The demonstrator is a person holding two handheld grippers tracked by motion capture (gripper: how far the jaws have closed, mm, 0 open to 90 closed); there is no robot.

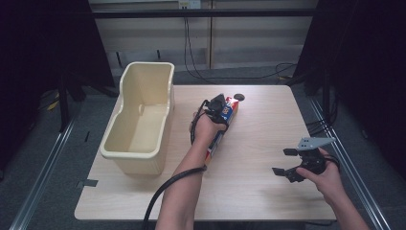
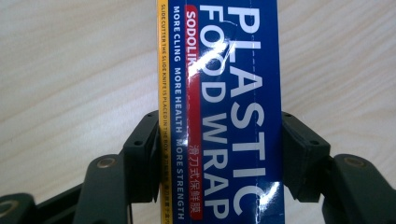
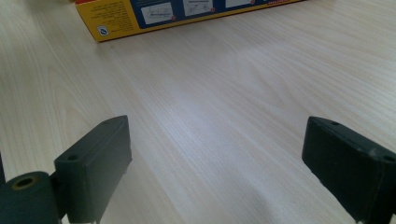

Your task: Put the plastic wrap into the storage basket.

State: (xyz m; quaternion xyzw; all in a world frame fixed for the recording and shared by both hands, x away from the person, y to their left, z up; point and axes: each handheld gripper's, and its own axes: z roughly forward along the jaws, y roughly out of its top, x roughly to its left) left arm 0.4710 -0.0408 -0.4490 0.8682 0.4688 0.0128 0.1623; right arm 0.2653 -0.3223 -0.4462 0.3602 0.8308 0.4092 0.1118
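While the left hand-held gripper (image 2: 219,154) is clamped across the plastic wrap box (image 2: 219,93) lying mid-counter (image 1: 268,115), the right hand-held gripper (image 3: 217,172) hovers wide open, empty, near the right edge. Gripped off-centre, it seems, the long box could tilt and slip when lifted toward the cream bin (image 1: 143,96).

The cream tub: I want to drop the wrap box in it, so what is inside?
The cream tub shows a bare floor with nothing lying on it; its near wall hides the nearest strip of floor.

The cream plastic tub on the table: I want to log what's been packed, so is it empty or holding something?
Empty. The cream plastic tub shows a bare floor and bare walls in the high view.
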